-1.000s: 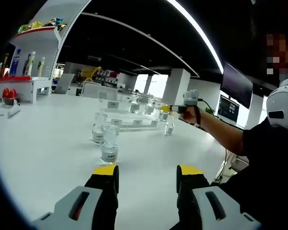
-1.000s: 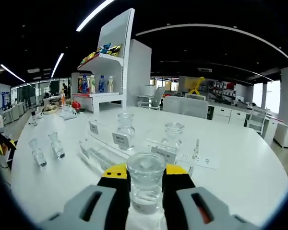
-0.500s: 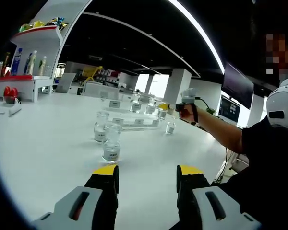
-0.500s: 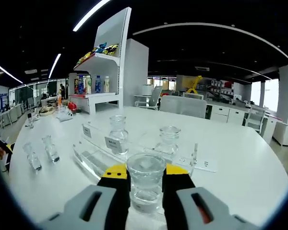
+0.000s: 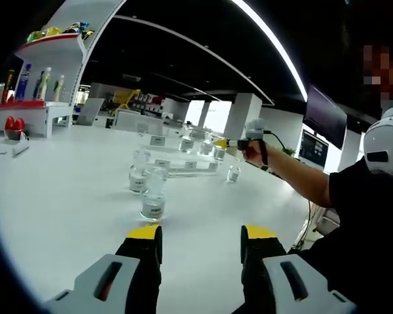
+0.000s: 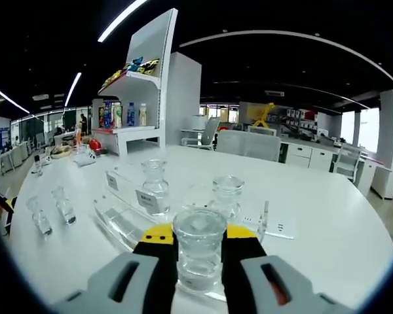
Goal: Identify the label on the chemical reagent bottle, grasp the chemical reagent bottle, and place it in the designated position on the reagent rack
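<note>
In the right gripper view my right gripper (image 6: 198, 252) is shut on a clear glass reagent bottle (image 6: 198, 252), held above the near edge of the clear acrylic reagent rack (image 6: 121, 219). Two labelled bottles (image 6: 153, 184) (image 6: 227, 193) stand on the rack beyond it. The left gripper view has my left gripper (image 5: 201, 237) open and empty, low over the white table (image 5: 65, 196). Ahead of it stand two labelled bottles (image 5: 153, 191) (image 5: 139, 172). Farther off, the right gripper (image 5: 230, 143) holds its bottle over the rack (image 5: 183, 165).
Two small vials (image 6: 50, 206) stand left of the rack, and another small bottle (image 5: 233, 173) stands near the rack's right end. White shelves with coloured bottles (image 6: 128, 114) rise at the table's far side. The person's arm (image 5: 301, 180) and body fill the right of the left gripper view.
My right gripper has carried its bottle forward and to the right over the rack; the rack bottles now sit closer. My left gripper has stayed put.
</note>
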### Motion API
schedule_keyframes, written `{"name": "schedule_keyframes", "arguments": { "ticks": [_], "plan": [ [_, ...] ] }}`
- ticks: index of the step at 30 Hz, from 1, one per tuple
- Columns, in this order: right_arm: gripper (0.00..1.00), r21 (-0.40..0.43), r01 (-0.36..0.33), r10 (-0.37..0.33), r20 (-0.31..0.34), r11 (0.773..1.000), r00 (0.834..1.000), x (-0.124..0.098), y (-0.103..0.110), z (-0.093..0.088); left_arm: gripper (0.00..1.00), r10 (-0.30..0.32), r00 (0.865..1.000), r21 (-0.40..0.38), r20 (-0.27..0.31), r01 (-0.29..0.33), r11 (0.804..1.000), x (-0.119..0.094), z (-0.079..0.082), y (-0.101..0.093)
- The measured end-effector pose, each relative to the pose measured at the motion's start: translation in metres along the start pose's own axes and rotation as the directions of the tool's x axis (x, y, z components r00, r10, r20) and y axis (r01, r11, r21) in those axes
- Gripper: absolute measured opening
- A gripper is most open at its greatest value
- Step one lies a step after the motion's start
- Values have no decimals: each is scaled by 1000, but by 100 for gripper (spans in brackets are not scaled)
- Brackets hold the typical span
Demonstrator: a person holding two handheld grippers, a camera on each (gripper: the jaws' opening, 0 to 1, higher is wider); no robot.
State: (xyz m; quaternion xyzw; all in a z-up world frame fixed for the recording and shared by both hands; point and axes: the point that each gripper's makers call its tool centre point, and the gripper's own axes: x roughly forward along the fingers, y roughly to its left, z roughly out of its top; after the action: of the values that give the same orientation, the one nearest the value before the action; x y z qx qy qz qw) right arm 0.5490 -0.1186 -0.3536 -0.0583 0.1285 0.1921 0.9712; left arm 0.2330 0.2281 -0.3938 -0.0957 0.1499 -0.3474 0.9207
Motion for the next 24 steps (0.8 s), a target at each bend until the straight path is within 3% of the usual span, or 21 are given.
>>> {"name": "schedule_keyframes", "arguments": {
  "ticks": [24],
  "plan": [
    [24,9,16,-16,4,1000,1000,13,3,-1,48,8,1000,2,-5,-8,1000,-1,1,1]
  ]
}}
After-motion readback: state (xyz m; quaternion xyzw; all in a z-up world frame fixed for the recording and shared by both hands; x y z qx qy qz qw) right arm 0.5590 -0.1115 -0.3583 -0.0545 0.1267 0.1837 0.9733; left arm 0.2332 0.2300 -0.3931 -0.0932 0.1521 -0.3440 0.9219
